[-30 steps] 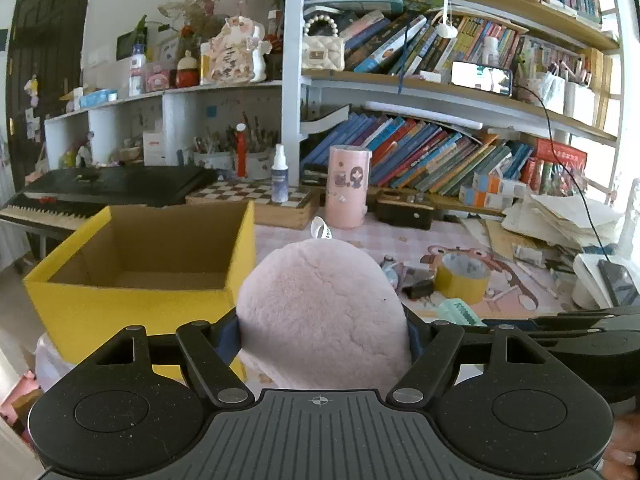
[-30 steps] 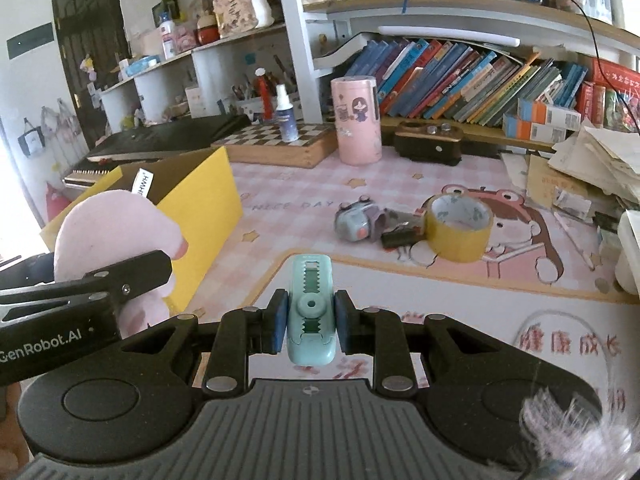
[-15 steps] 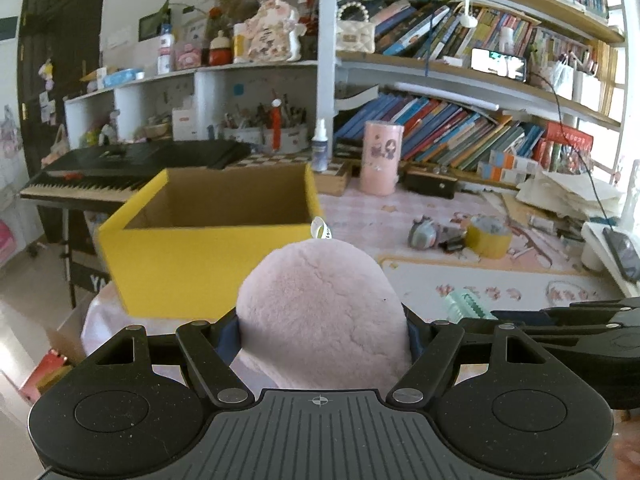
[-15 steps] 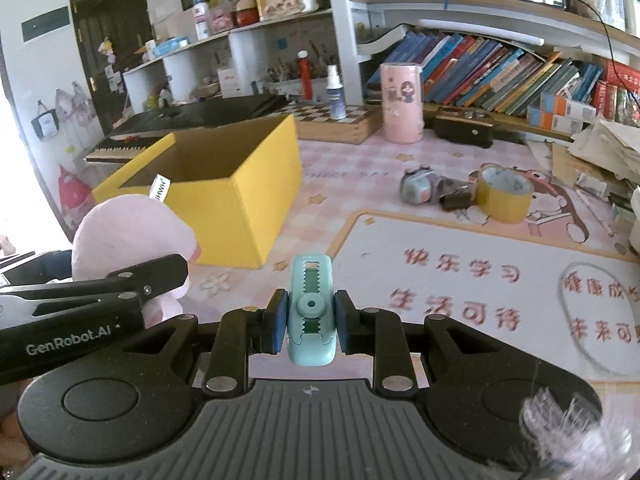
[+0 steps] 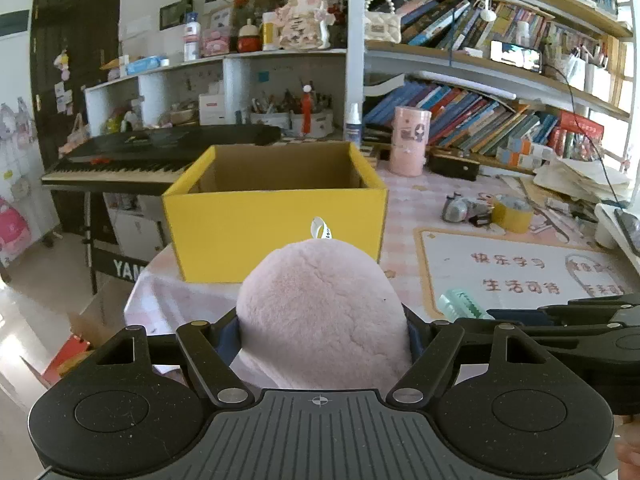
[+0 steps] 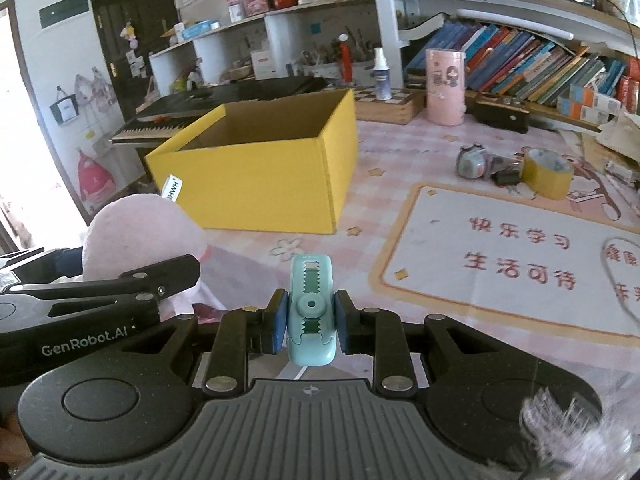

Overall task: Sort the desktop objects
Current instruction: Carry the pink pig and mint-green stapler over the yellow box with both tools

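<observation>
Left gripper (image 5: pixel 322 332) pinches pink plush (image 5: pixel 320 312); right gripper (image 6: pixel 310 320) pinches teal clip (image 6: pixel 311 308), yellow box (image 5: pixel 276 216) ahead

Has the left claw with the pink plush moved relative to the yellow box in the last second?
Yes. The left claw has backed away: the yellow box, earlier close and at its left, now sits farther off, straight ahead beyond the pink plush.

You are holding a round, fluffy pink plush (image 5: pixel 320 312) with a white tag pointing up, clamped between the left tool's (image 5: pixel 322 334) pads. A small mint-green toothed clip (image 6: pixel 311 308) is sitting upright, pinched in the right tool (image 6: pixel 310 320). The open yellow cardboard box (image 6: pixel 260 176) is standing empty on the pink checked counter (image 6: pixel 400 152), just ahead.
</observation>
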The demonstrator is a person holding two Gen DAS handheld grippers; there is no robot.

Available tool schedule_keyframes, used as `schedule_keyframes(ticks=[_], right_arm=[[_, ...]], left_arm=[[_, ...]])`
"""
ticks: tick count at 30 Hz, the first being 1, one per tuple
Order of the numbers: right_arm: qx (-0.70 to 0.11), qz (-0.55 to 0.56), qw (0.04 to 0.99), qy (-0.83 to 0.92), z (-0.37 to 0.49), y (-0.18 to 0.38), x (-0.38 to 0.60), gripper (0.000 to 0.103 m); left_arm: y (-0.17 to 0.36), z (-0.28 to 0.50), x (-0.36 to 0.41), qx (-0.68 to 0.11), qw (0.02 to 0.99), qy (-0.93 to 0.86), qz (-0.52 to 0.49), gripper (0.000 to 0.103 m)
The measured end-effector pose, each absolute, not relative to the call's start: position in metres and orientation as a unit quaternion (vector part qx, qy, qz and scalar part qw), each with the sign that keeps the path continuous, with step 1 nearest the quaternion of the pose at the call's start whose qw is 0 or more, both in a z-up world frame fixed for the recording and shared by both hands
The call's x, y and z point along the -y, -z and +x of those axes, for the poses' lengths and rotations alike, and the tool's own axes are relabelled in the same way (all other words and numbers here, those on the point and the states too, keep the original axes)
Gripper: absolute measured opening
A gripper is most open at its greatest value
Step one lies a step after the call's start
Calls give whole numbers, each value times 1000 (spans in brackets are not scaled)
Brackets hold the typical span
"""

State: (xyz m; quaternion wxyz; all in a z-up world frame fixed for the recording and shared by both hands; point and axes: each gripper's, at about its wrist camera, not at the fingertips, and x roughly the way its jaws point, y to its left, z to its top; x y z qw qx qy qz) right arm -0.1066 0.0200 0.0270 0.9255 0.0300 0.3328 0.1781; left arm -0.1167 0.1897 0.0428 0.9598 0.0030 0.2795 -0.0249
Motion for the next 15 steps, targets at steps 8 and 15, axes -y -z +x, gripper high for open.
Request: schedule_keyframes(ticks=[8, 15], right_arm=[[-331, 21, 922, -200, -111, -28, -47, 23], [-331, 11, 919, -213, -111, -29, -61, 23]], left_arm=[[-45, -124, -212, -275, 961, 3, -3, 76], [-45, -125, -224, -273, 962, -8, -9, 76]])
